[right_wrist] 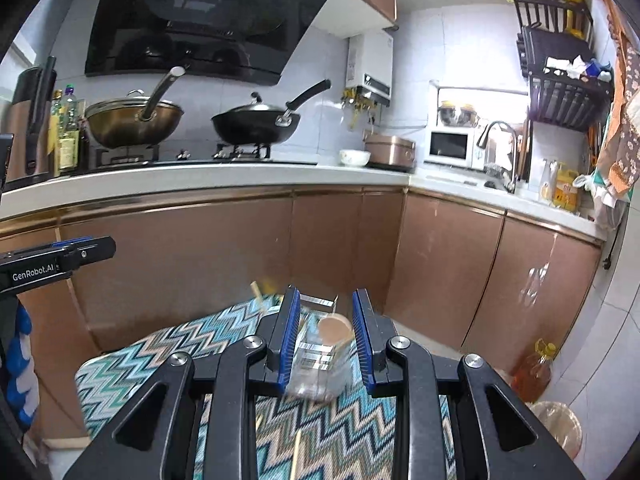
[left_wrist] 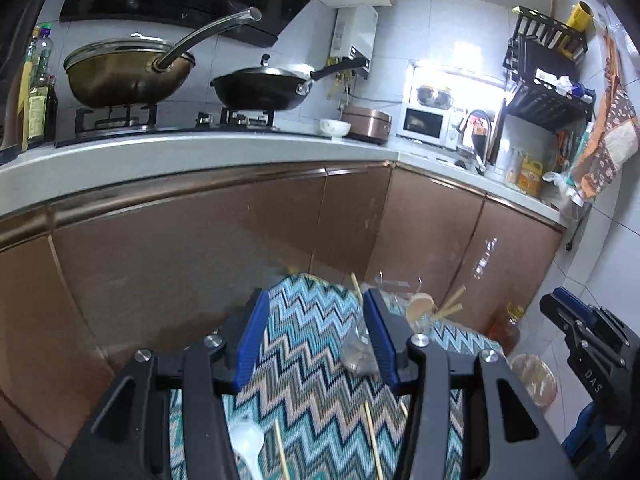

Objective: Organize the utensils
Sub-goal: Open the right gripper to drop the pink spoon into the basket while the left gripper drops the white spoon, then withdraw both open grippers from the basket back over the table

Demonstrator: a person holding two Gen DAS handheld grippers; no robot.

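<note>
A zigzag-patterned cloth [left_wrist: 312, 364] covers a small table, also in the right wrist view [right_wrist: 168, 344]. A clear holder [right_wrist: 320, 360] stands on it with a wooden-handled utensil [right_wrist: 334, 328] inside; the holder also shows in the left wrist view [left_wrist: 416, 312] with chopstick ends [left_wrist: 452, 306] sticking out. Loose chopsticks [left_wrist: 372, 440] and a white spoon [left_wrist: 248, 444] lie on the cloth near me. My left gripper [left_wrist: 314, 320] is open and empty above the cloth, left of the holder. My right gripper [right_wrist: 326, 316] is open, its jaws on either side of the holder, apart from it.
Brown cabinets [left_wrist: 200, 248] under a white counter [left_wrist: 200, 152] stand just beyond the table. Two woks [left_wrist: 124, 72] sit on the stove. An oil bottle [right_wrist: 532, 372] and a bin [right_wrist: 560, 424] stand on the floor at right.
</note>
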